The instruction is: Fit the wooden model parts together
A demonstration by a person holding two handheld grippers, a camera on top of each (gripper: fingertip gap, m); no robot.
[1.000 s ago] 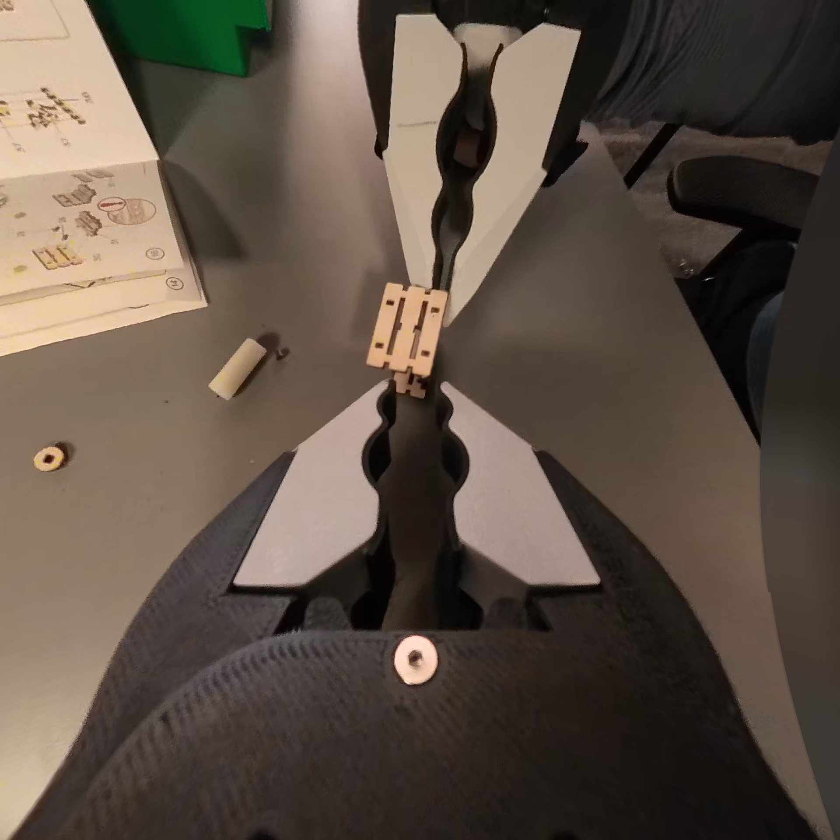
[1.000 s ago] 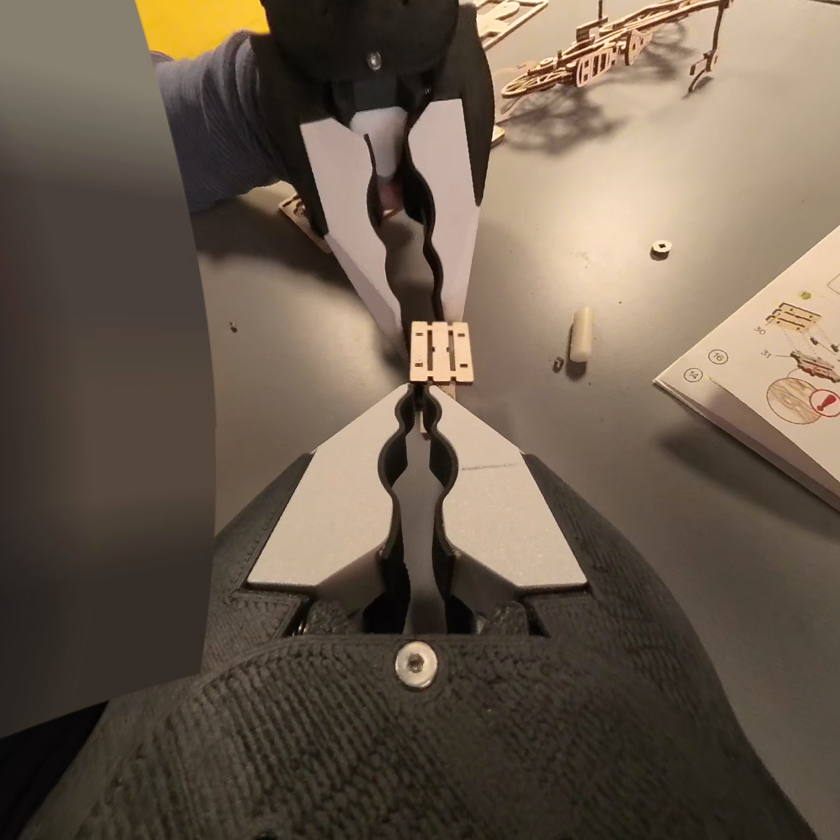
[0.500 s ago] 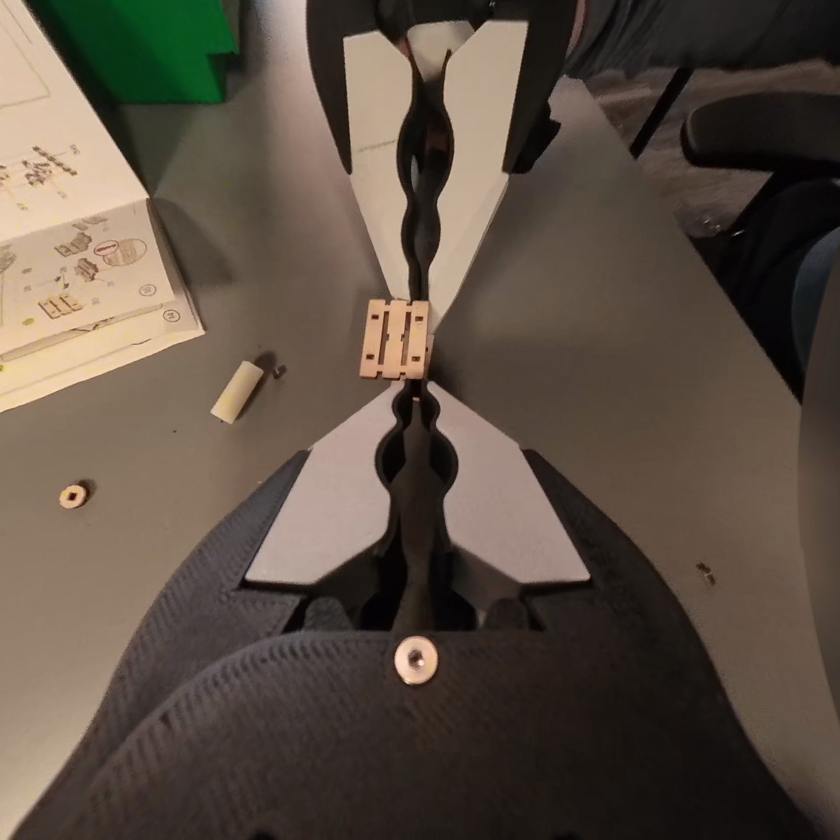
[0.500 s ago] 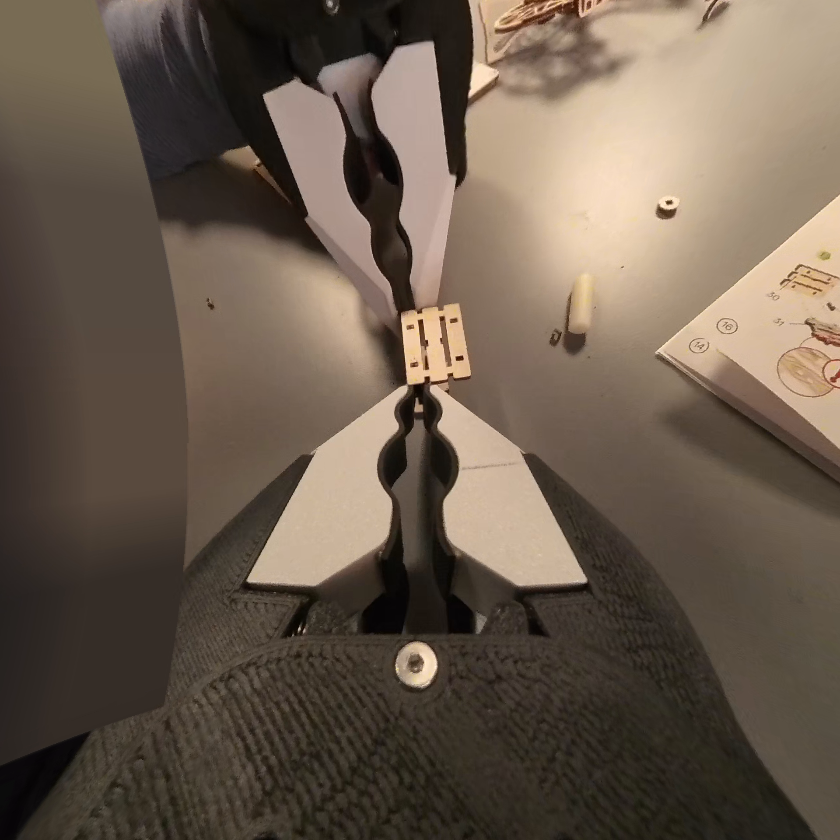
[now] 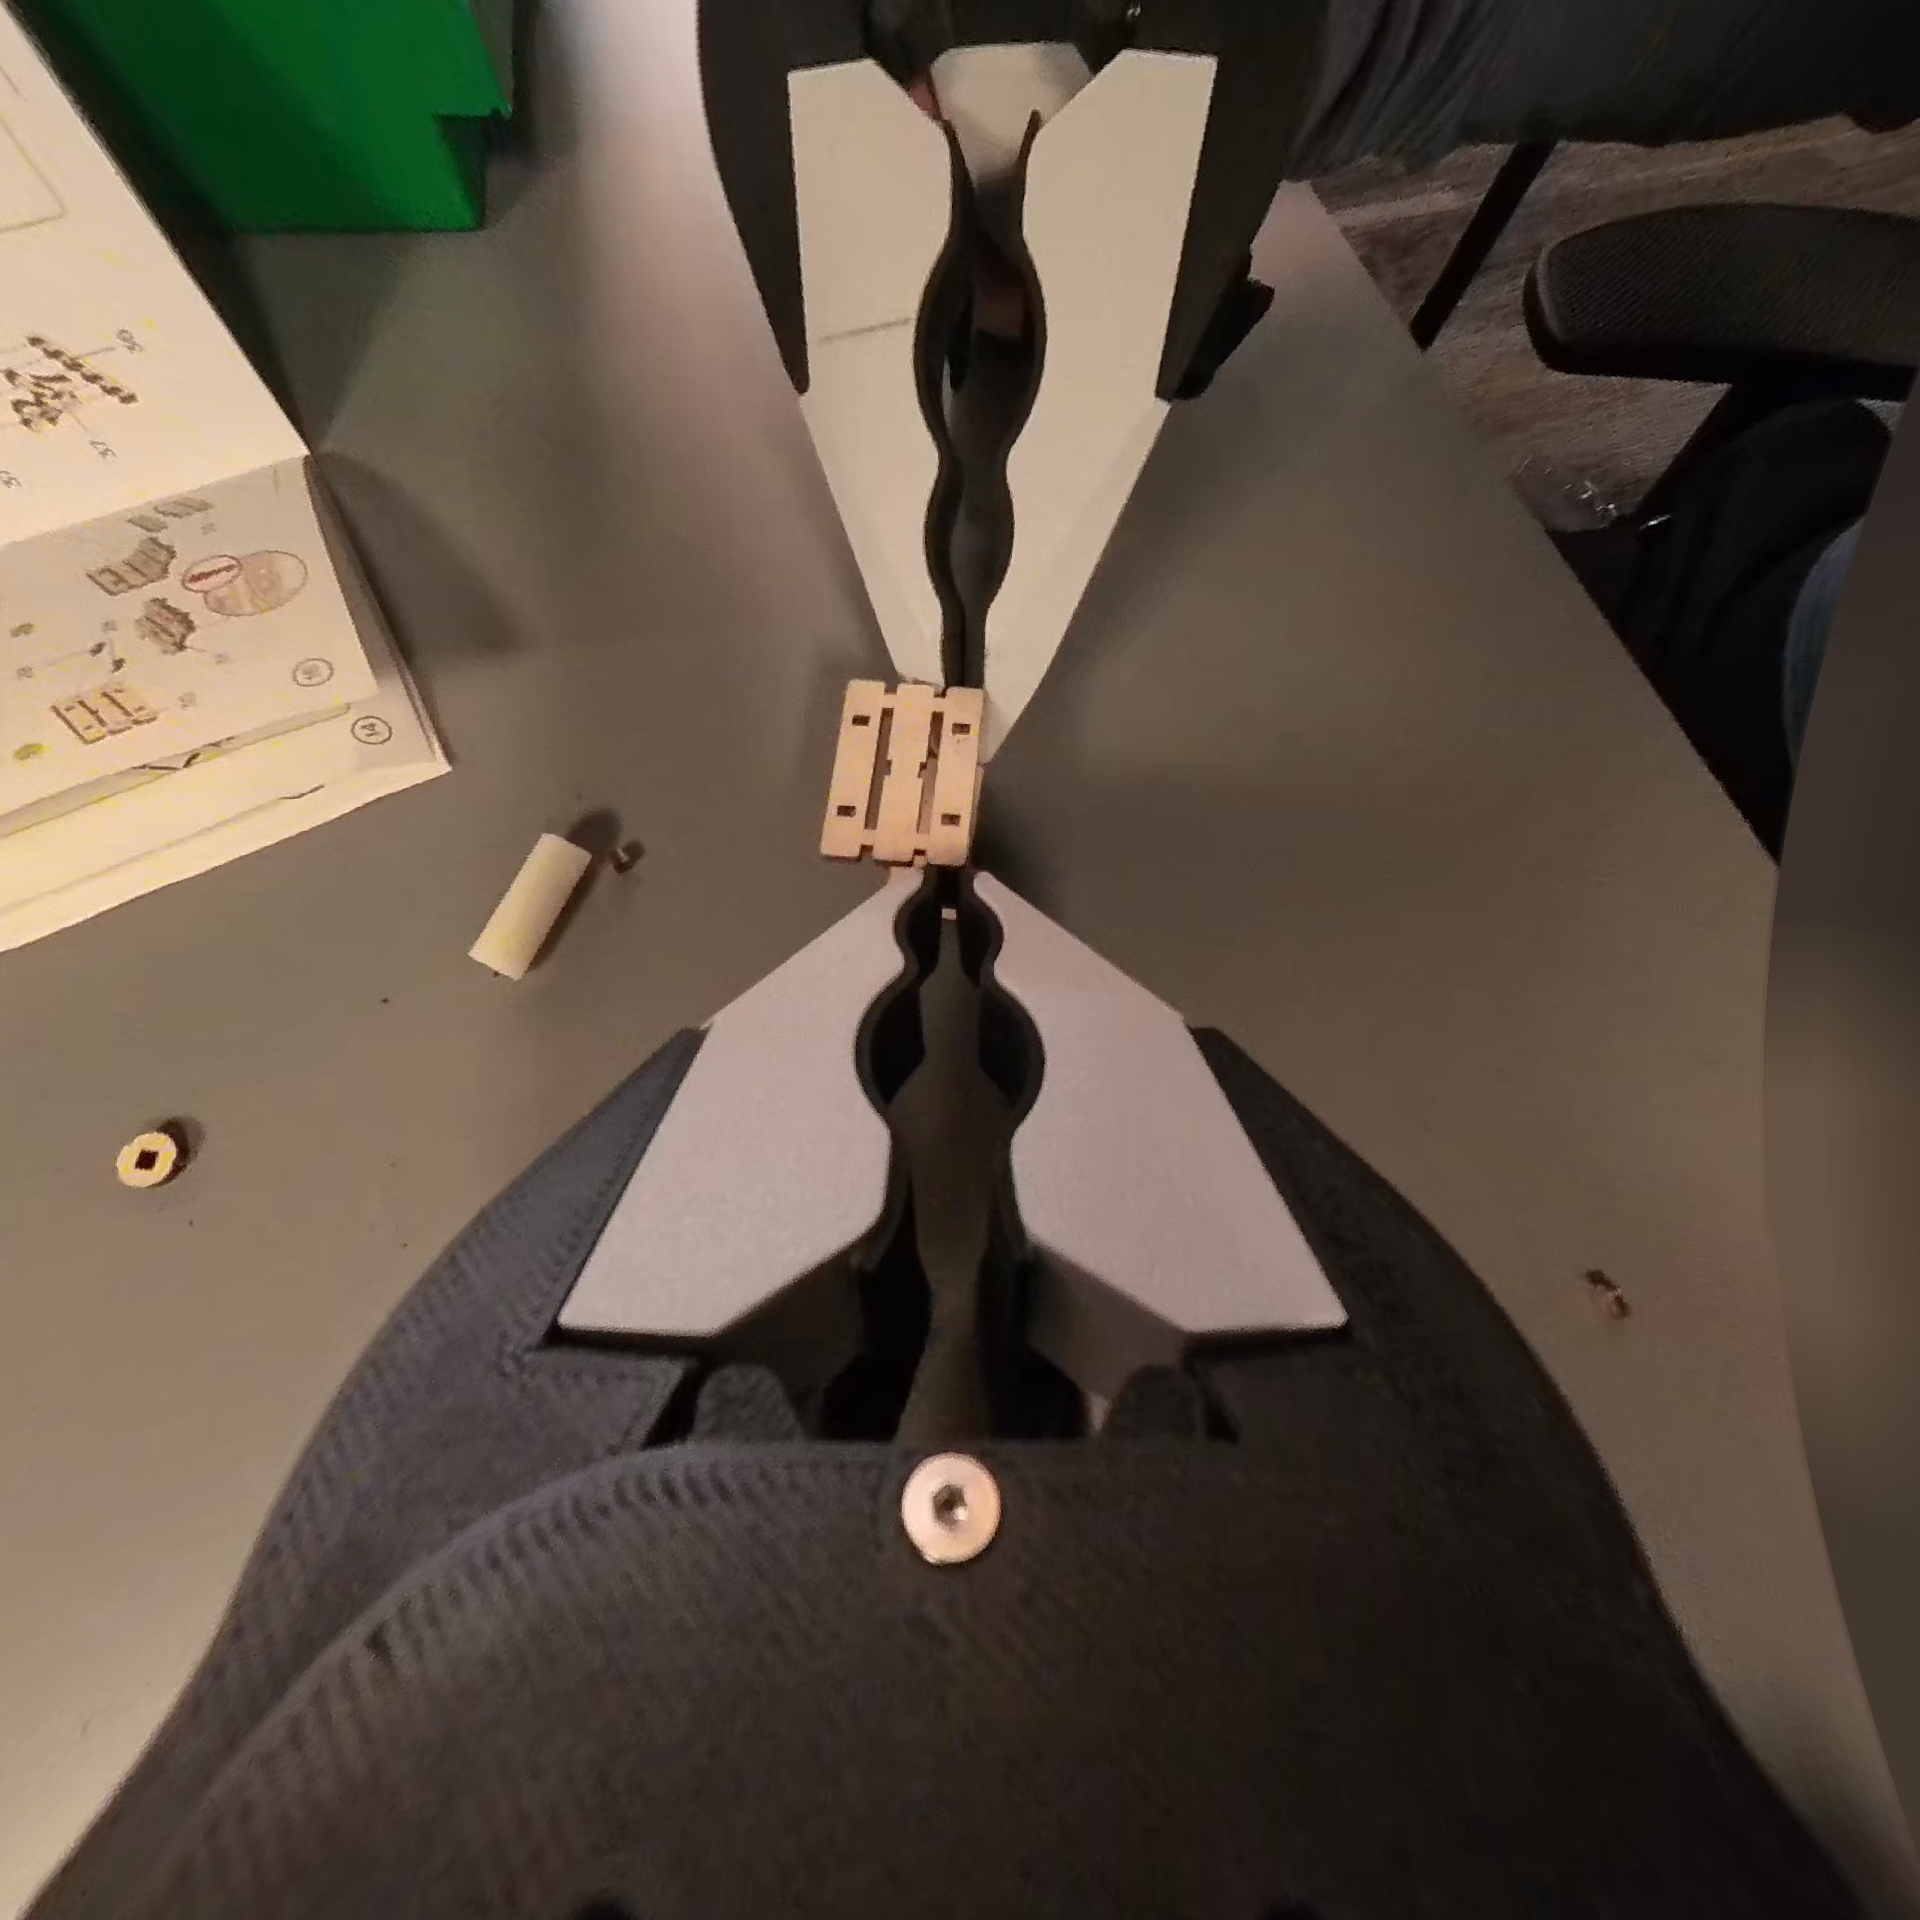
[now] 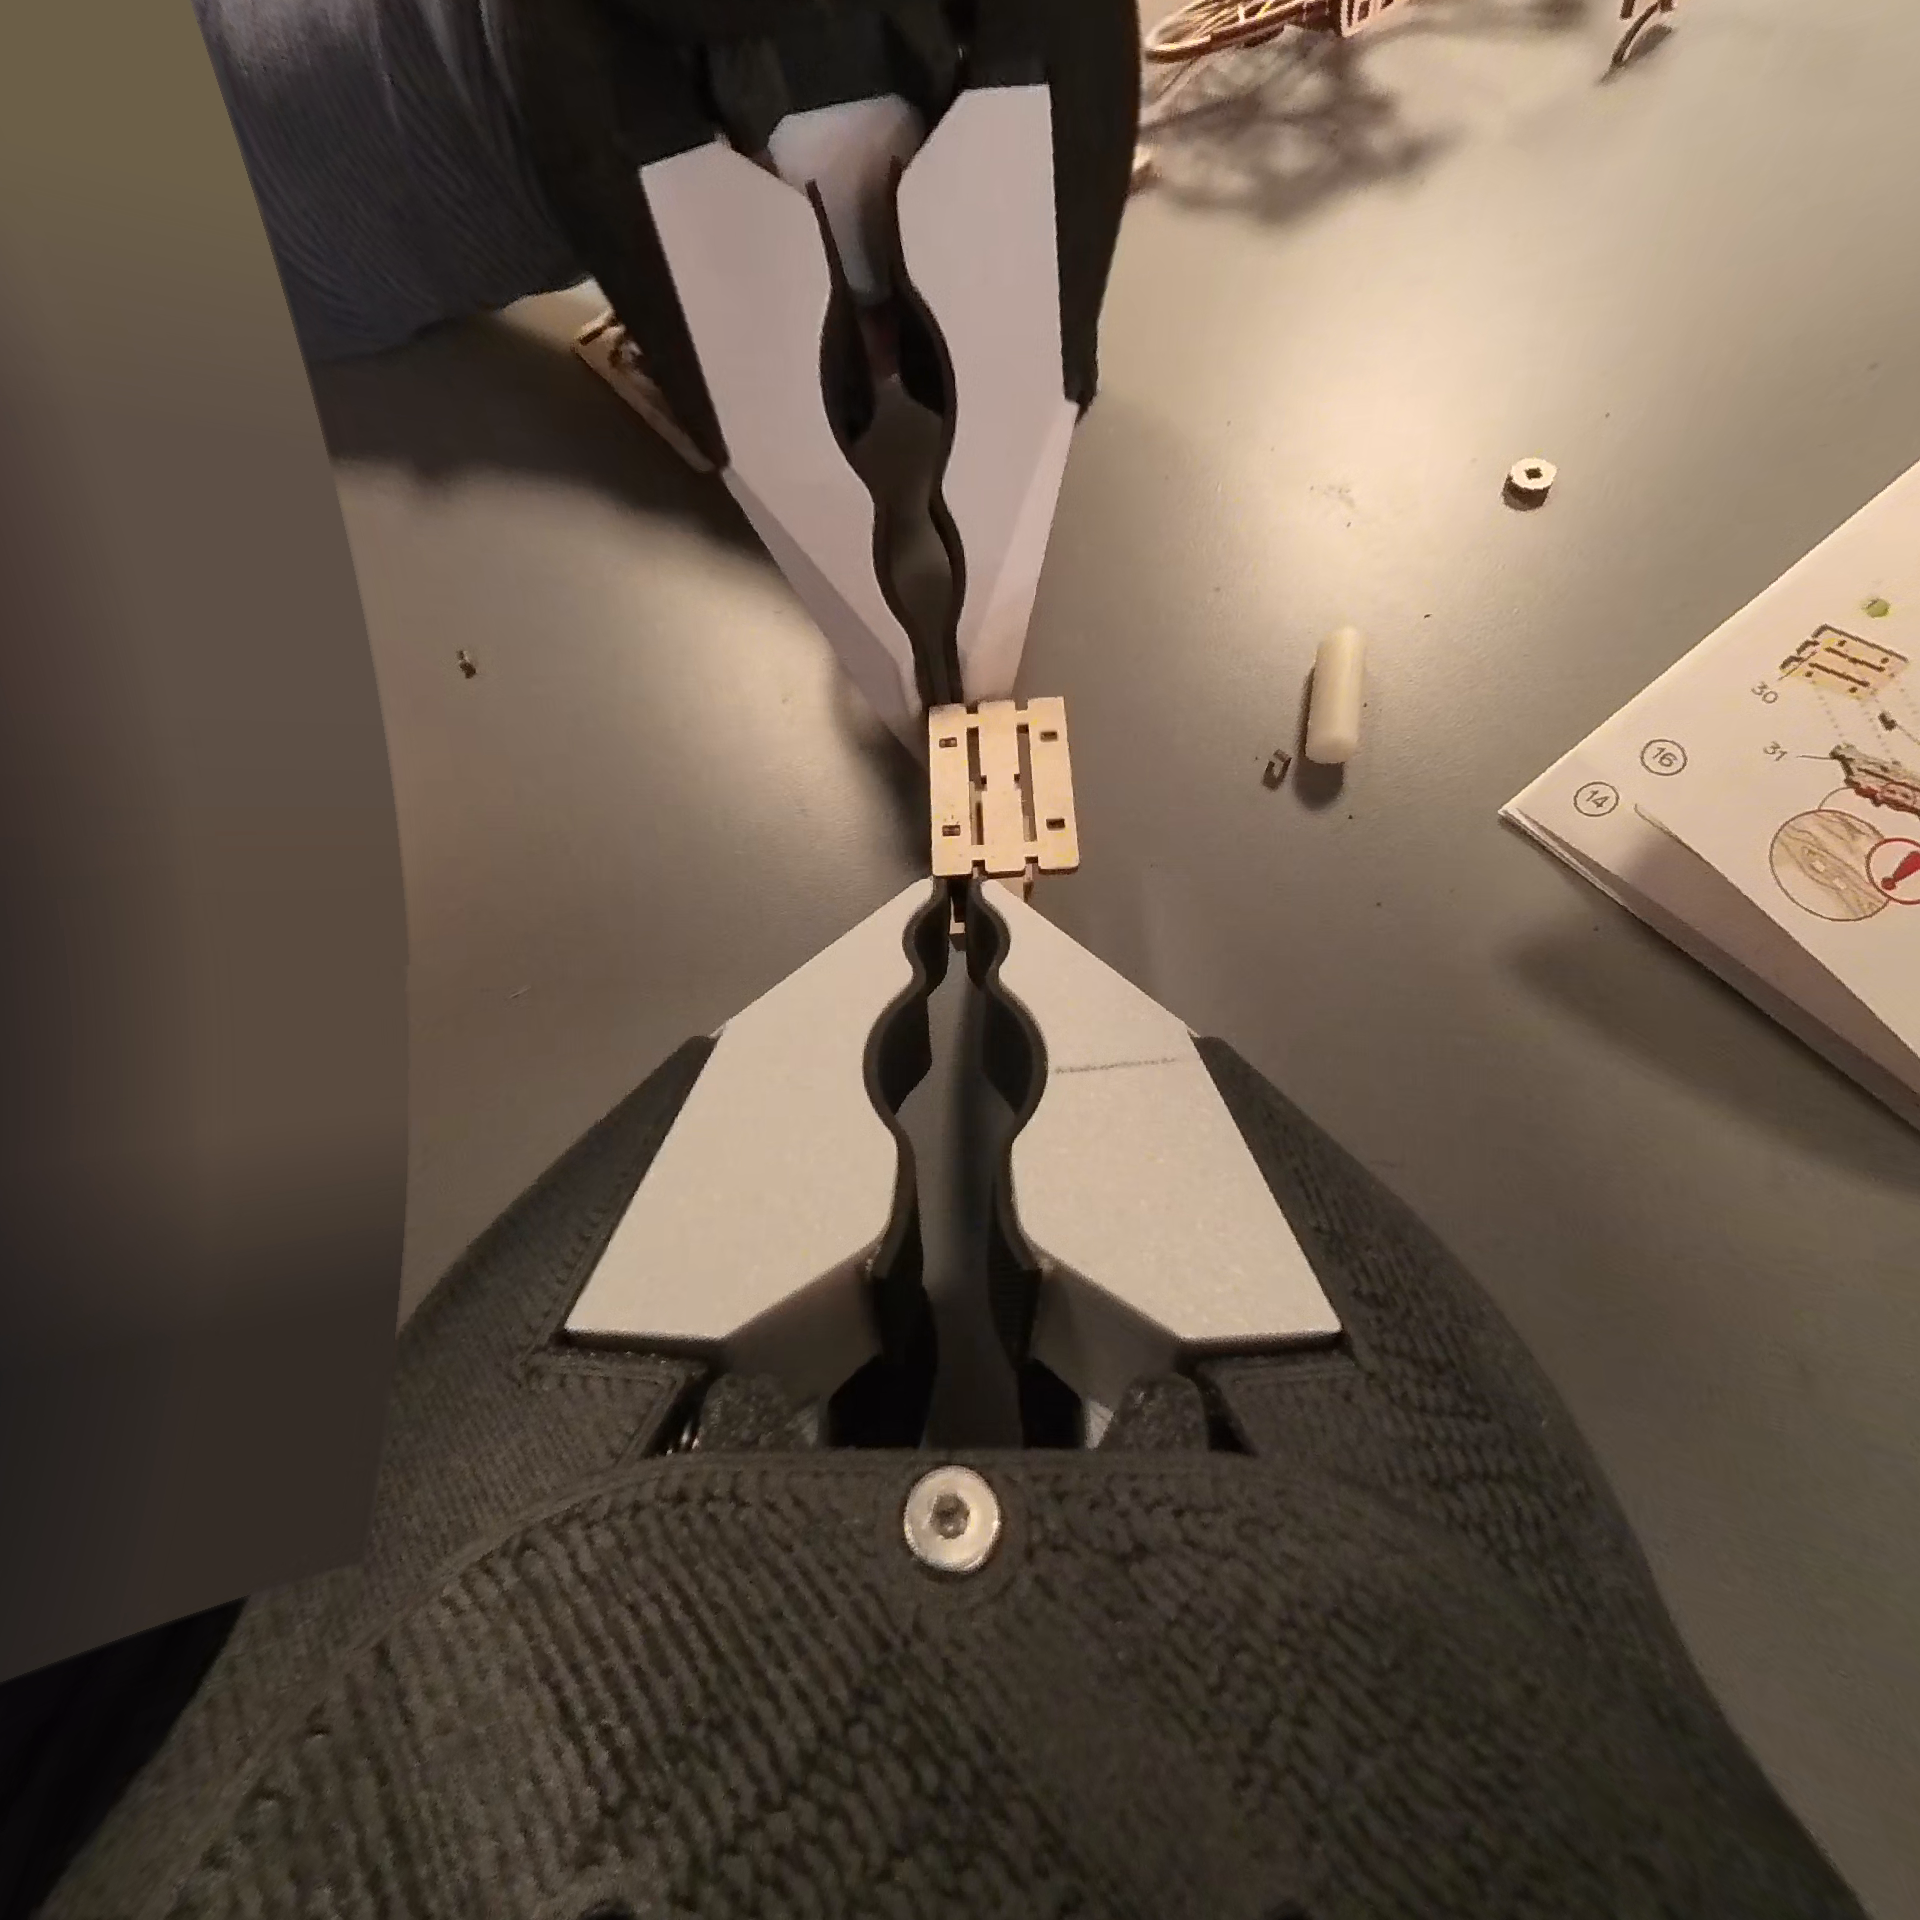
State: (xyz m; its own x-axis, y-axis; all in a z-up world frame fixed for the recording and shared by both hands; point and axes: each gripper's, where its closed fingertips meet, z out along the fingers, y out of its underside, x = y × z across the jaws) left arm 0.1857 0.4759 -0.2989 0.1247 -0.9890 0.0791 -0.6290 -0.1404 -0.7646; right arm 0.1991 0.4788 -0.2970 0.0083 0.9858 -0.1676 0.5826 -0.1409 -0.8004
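Observation:
A small flat slatted wooden part (image 5: 902, 774) hangs above the grey table between my two grippers, which face each other tip to tip. My left gripper (image 5: 948, 896) is shut on its near end, where a small wooden tab shows between the jaws. My right gripper (image 5: 964, 673) is shut on the far end. In the right wrist view the same part (image 6: 1003, 784) lies flat. There my right gripper (image 6: 961, 896) pinches a tab under its near edge, and my left gripper (image 6: 951, 698) holds the opposite edge.
An open instruction booklet (image 5: 156, 623) (image 6: 1766, 831), a white cylinder (image 5: 530, 904) (image 6: 1335, 696) and a small wooden ring (image 5: 153, 1164) (image 6: 1532, 483) lie on the table. A green box (image 5: 291, 104) stands at the back. A part-built wooden model (image 6: 1299, 21) stands beyond my left gripper. A chair (image 5: 1714, 312) is past the table edge. Left and right tips are no more than a few centimetres apart.
The wooden part was tilted a second ago and now sits level between the tips. Both grippers stayed shut on it and shifted slightly over the table.

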